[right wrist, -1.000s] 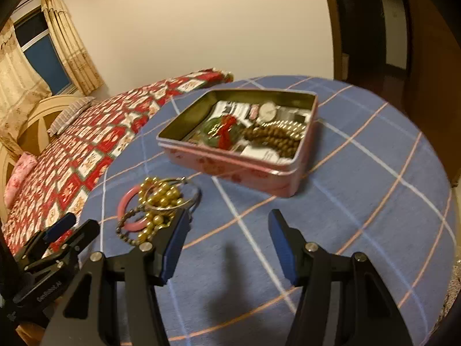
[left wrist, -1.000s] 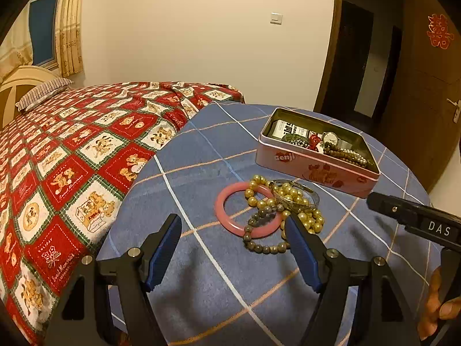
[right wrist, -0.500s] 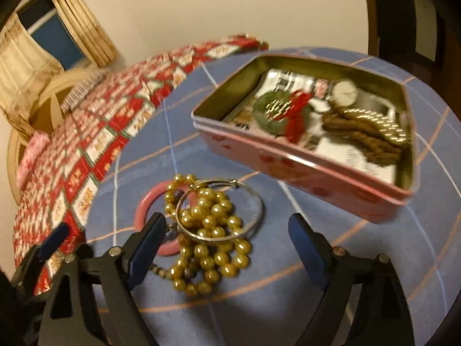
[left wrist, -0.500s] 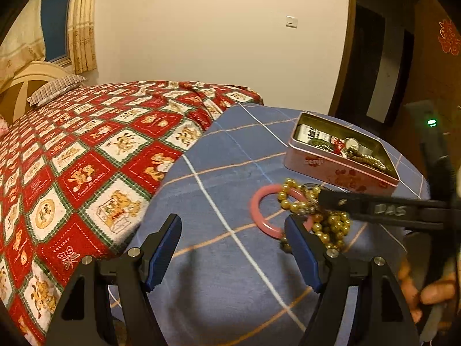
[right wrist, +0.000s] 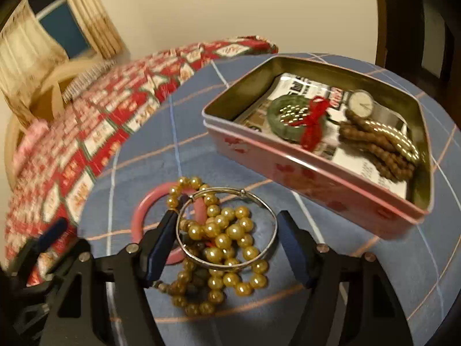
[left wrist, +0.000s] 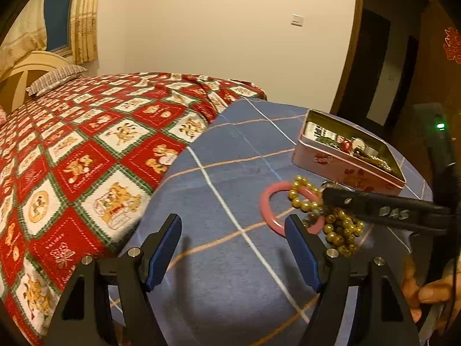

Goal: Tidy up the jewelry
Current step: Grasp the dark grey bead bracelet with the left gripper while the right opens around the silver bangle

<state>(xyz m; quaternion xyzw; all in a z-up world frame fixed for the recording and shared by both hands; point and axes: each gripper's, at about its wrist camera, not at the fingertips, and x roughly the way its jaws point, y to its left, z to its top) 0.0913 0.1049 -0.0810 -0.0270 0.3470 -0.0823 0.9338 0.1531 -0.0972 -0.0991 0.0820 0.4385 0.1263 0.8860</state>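
A pile of jewelry lies on the blue checked tablecloth: a pink bangle, gold bead strings, a thin silver bangle on top and a dark bead bracelet. My right gripper is open, its fingers on either side of the pile just above it. The pink tin behind holds a green ring with red thread, a watch and brown beads. My left gripper is open and empty over the cloth, left of the pile. The right gripper's body crosses that view.
A bed with a red and white quilt adjoins the table on the left. A dark doorway stands behind the tin. The round table's edge curves close on the right.
My right gripper has moved forward and down, from beside the pile to straddling it. The left gripper has drifted back and left, so the pile sits further right in its view.
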